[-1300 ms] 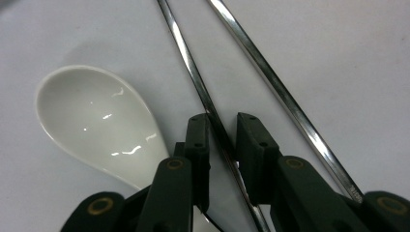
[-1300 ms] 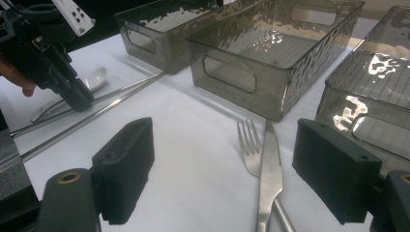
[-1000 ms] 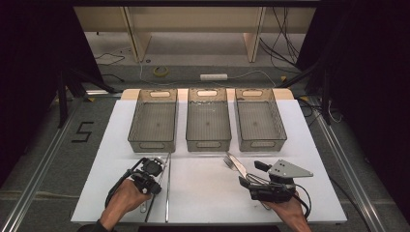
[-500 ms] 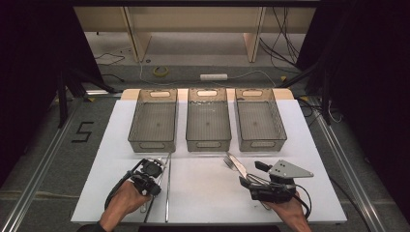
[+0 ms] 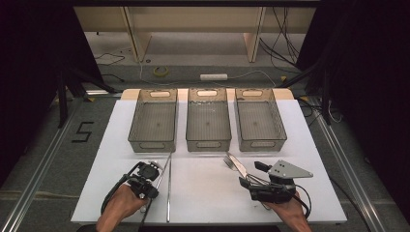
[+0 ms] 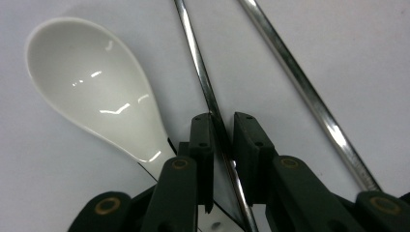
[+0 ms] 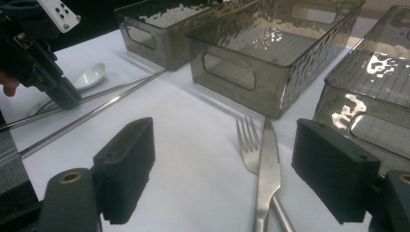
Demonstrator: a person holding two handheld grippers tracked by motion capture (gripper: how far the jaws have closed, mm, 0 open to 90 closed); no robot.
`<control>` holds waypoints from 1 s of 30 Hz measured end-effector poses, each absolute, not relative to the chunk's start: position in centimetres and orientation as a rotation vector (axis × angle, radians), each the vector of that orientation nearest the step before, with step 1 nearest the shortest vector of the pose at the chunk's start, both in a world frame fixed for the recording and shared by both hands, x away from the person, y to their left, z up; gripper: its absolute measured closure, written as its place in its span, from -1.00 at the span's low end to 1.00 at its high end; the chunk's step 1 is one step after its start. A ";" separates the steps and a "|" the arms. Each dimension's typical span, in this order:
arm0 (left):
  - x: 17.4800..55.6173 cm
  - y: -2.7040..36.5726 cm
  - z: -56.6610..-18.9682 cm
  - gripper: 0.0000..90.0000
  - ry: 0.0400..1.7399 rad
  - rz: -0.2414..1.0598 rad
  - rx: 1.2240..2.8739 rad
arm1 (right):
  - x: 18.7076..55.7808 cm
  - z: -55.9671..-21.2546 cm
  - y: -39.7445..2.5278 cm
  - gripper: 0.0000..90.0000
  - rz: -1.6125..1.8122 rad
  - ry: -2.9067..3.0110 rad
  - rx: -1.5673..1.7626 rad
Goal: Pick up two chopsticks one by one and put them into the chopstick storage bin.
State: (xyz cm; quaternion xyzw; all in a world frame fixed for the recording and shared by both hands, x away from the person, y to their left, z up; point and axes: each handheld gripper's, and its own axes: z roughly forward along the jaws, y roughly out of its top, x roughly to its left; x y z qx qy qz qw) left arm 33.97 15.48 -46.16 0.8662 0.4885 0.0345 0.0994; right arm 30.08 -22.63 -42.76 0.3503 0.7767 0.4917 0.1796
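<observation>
My left gripper (image 5: 153, 172) is low at the table's front left, a hand behind it. In the left gripper view its jaws (image 6: 222, 118) straddle one metal chopstick (image 6: 203, 72) with a thin gap left, so it is open. A second chopstick (image 6: 300, 87) lies to the right and a white spoon (image 6: 96, 96) to the left. My right gripper (image 5: 251, 175) is at the front right, wide open (image 7: 222, 130) and empty. A fork (image 7: 249, 140) and knife (image 7: 268, 164) lie side by side just ahead of it.
Three grey see-through bins stand in a row across the middle of the white table: left (image 5: 153, 144), middle (image 5: 208, 143), right (image 5: 261, 143). All three look empty. Bare table lies between the two grippers. Dark floor and cables surround the table.
</observation>
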 end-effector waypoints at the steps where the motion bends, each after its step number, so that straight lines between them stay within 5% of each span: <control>1: 33.9 15.5 -46.2 0.74 1.445 0.099 2.561 | 30.1 -42.8 -22.6 -0.47 1.387 2.198 0.988; 30: 33.6 15.0 -46.1 0.89 1.421 0.118 2.592 | 30.1 -42.9 -22.4 -0.46 1.376 2.217 0.978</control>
